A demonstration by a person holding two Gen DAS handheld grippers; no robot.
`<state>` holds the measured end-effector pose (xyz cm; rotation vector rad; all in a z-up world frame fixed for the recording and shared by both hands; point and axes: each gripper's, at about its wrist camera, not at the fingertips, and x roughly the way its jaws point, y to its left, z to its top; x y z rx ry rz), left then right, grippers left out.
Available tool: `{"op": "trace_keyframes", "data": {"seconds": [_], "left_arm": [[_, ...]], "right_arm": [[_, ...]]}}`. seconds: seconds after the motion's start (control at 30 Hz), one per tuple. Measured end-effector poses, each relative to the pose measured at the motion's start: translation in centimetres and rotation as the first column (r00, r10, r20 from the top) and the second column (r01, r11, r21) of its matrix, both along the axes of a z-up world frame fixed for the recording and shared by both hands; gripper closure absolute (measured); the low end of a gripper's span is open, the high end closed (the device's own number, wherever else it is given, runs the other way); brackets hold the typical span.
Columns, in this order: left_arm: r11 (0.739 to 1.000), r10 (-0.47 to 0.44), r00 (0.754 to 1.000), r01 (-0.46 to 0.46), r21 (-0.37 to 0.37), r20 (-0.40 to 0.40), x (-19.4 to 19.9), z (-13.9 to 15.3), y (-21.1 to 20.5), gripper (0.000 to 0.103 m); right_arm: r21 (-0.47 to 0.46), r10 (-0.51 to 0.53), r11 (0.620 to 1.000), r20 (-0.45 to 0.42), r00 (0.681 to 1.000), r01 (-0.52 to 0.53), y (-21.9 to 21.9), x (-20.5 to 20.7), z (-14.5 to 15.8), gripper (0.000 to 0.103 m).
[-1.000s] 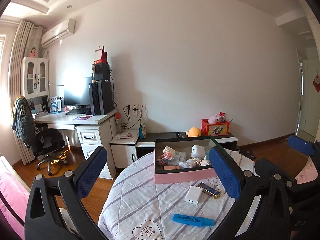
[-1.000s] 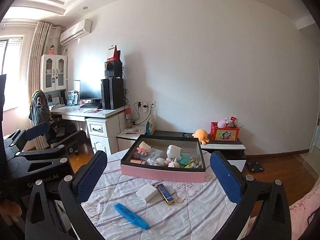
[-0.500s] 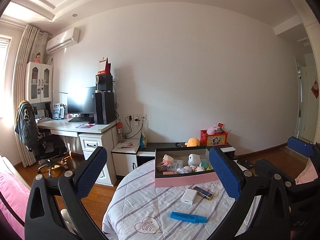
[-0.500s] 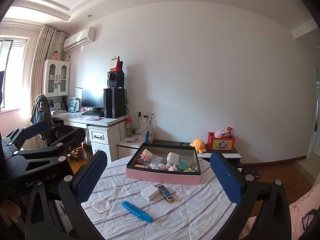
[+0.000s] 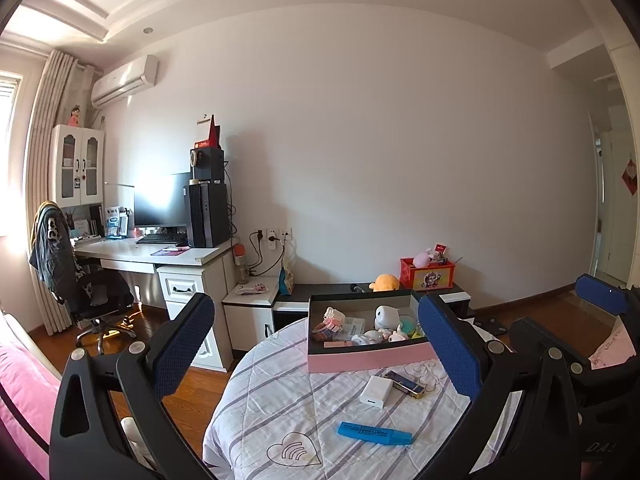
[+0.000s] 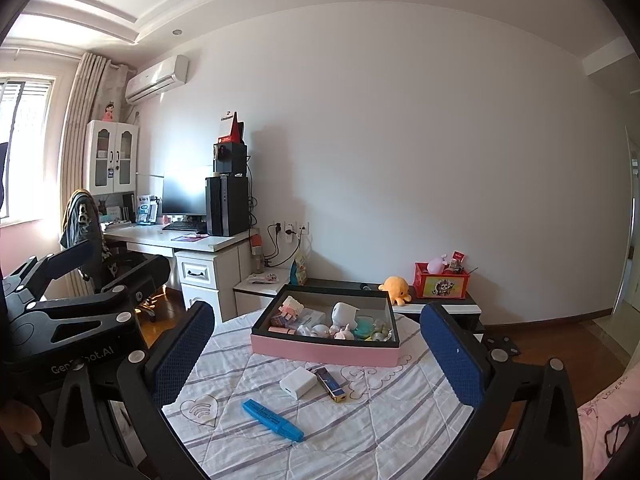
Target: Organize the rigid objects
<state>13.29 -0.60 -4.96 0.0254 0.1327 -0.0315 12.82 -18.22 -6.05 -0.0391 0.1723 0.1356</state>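
- The left gripper (image 5: 316,344) has its blue-padded jaws spread wide with nothing between them; it hangs well above the table, looking down at it from a distance.
- The right gripper (image 6: 316,350) is likewise spread wide and empty, held beside the left one and well apart from every object.
- Over the last second both views have drawn back and levelled: the table has sunk lower and grown smaller in each frame, with more wall and ceiling showing. I judge this a backing-off to a start pose, not an approach, so no pick is under way yet.
- Three loose items lie on the striped tablecloth (image 6: 372,432): a blue highlighter (image 6: 273,420) nearest, then a white charger block (image 6: 298,383) just beside a small dark blue and gold lighter (image 6: 331,385).
- Behind them stands the pink box (image 6: 325,352), already holding small toys and figurines.
- All three items remain to be boxed, I judge.
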Motion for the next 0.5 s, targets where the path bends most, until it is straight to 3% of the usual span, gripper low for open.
{"op": "trace_keyframes", "data": {"seconds": [0.5], "left_arm": [[1.000,-0.015,0.998,0.016,0.003,-0.058,2.6,-1.5,-0.7,0.000]], "right_arm": [[0.021,-0.033,0.999,-0.036,0.999,0.034,-1.6,2.1,-0.6,0.000]]}}
